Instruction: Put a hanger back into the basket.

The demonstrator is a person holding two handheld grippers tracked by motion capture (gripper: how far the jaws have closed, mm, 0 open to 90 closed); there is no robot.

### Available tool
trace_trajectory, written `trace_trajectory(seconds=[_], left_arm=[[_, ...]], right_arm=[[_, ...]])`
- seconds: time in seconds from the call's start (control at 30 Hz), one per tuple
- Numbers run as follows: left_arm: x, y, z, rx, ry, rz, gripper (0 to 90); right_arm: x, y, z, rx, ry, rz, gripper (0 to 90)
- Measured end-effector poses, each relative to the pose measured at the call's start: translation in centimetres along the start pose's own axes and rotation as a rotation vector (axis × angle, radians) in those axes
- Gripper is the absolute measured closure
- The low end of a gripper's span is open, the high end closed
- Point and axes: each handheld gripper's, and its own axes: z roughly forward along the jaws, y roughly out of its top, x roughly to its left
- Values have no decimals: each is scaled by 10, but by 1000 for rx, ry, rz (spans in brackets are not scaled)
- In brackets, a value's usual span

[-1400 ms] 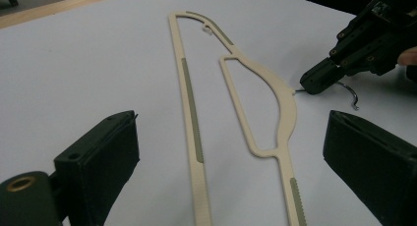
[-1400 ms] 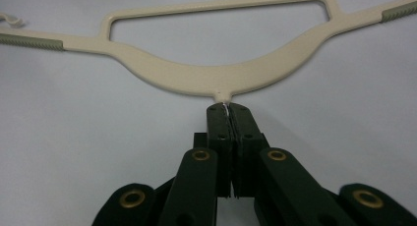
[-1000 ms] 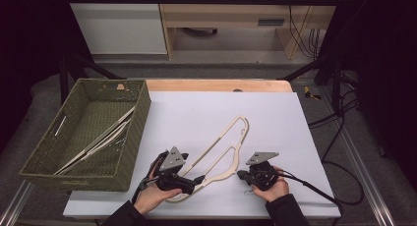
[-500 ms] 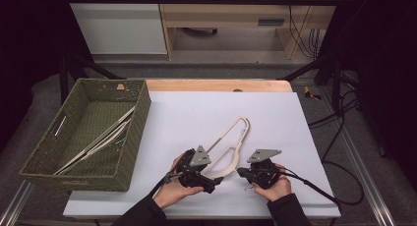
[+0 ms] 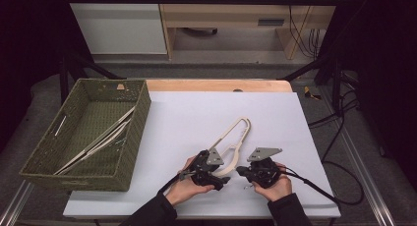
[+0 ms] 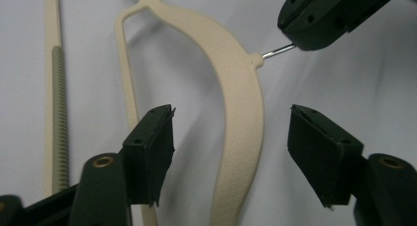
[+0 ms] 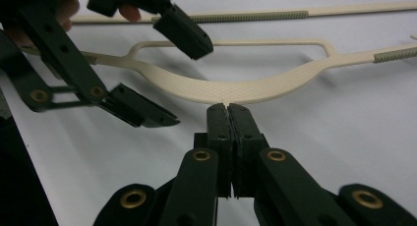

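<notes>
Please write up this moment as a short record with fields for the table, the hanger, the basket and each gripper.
surface: white table, wooden strip along its far edge
hanger: cream plastic hanger lying flat on the table, its metal hook stem pointing toward the right gripper
basket: green woven basket at the table's left, with more cream hangers inside
left gripper: left gripper open, jaws either side of the hanger's curved shoulder, not closed on it
right gripper: right gripper shut on the metal hook at the hanger's middle

hanger (image 5: 235, 137) | cream plastic, curved textured shoulder (metal hook at its middle) | lying flat on white worktop (image 5: 275, 118) | near front edge
</notes>
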Motion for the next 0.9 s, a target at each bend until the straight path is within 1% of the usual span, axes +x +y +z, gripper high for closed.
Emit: trace_trajectory(seconds=[0.03, 0.13, 0.2, 0.27, 0.3, 0.4, 0.43, 0.47, 0.5, 0.53, 0.57, 0.63, 0.67, 0.77, 0.83, 0.87, 0.9], left_arm=[[0, 0, 1, -4, -5, 0, 393], [-2, 2, 2, 9, -6, 7, 474], [-4, 3, 1, 13, 2, 8, 516], [-5, 4, 1, 21, 18, 24, 551], [-6, 5, 1, 22, 22, 25, 571], [-9, 6, 2, 33, 33, 32, 627], [-10, 7, 2, 36, 44, 35, 641], [-12, 7, 2, 47, 71, 45, 651], [-14, 8, 2, 54, 95, 50, 675], [-15, 8, 2, 54, 107, 47, 696], [-15, 8, 2, 46, 108, 42, 705], [-15, 9, 1, 52, 109, 39, 708], [-15, 9, 1, 49, 109, 37, 708], [-15, 9, -3, 51, 116, 53, 714], [-16, 10, -6, 39, 123, 52, 719], [-16, 10, -7, 35, 126, 52, 722], [-15, 11, -9, 31, 127, 49, 725]], right_arm=[[0, 0, 0, -4, 4, -4, 892], [0, 2, -2, -4, -1, -16, 892], [1, 3, -3, -6, -2, -15, 892], [2, 4, -4, -12, 2, -10, 892], [1, 5, -5, -13, 5, -16, 892], [3, 7, -6, -17, 3, -6, 892], [2, 7, -7, -21, 10, -21, 892], [3, 7, -8, -23, 9, -26, 892], [3, 8, -8, -25, 11, -26, 892], [4, 8, -8, -26, 11, -25, 891], [4, 8, -8, -27, 12, -25, 891], [4, 8, -8, -33, 13, -16, 891], [4, 8, -8, -34, 14, -19, 890], [5, 8, -11, -49, 21, -16, 887], [4, 9, -15, -75, 29, -22, 879], [4, 9, -18, -96, 33, -27, 854], [4, 9, -22, -119, 34, -21, 829]])
